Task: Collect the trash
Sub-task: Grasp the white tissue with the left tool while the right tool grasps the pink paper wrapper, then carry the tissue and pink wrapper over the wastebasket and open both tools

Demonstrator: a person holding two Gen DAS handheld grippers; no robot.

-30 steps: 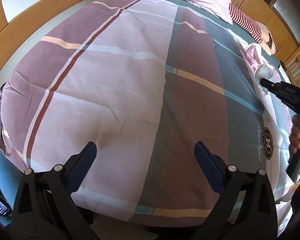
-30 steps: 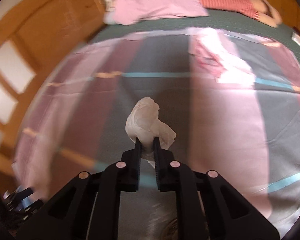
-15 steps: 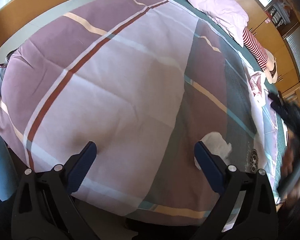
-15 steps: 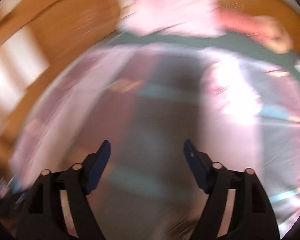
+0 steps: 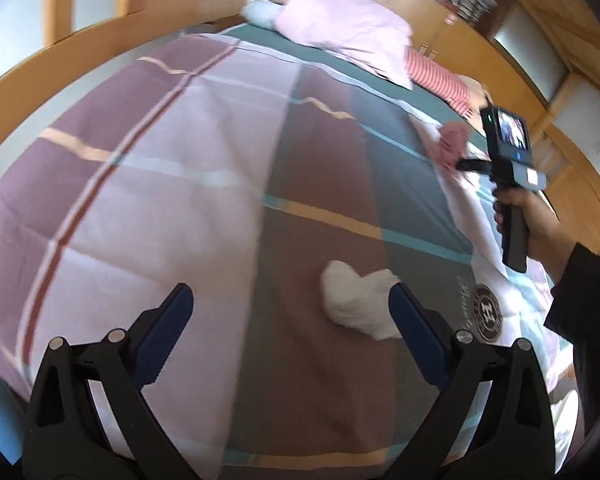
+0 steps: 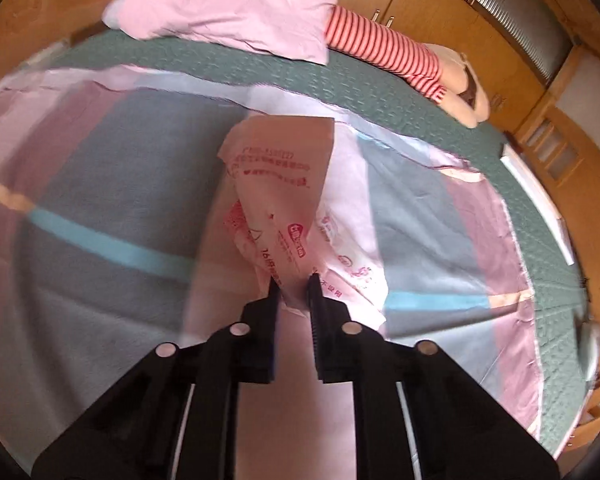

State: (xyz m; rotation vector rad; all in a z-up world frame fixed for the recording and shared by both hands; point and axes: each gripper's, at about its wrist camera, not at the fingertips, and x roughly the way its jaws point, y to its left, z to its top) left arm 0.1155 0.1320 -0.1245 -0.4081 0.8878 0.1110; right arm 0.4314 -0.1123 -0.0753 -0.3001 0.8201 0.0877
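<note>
my right gripper (image 6: 294,280) has its black fingers closed tight on the near edge of a crinkly pink plastic bag with red print (image 6: 278,204), which lies spread on the bed's checked quilt of mauve, grey and teal panels (image 6: 100,208). in the left view that same bag (image 5: 453,142) shows as a pink bunch at the tip of my right gripper (image 5: 465,165), far over on the right side of the bed, with my right hand (image 5: 519,210) wrapped round the handle. my left gripper (image 5: 290,300) hovers low over the quilt (image 5: 204,184) with its blue-padded fingers spread wide and holding nothing. a crumpled white tissue wad (image 5: 357,300) rests on the quilt just inside my right-hand finger, not pinched. a pale pink pillow (image 6: 228,4) and a red-and-white striped soft toy (image 6: 383,50) lie at the head of the bed.
</note>
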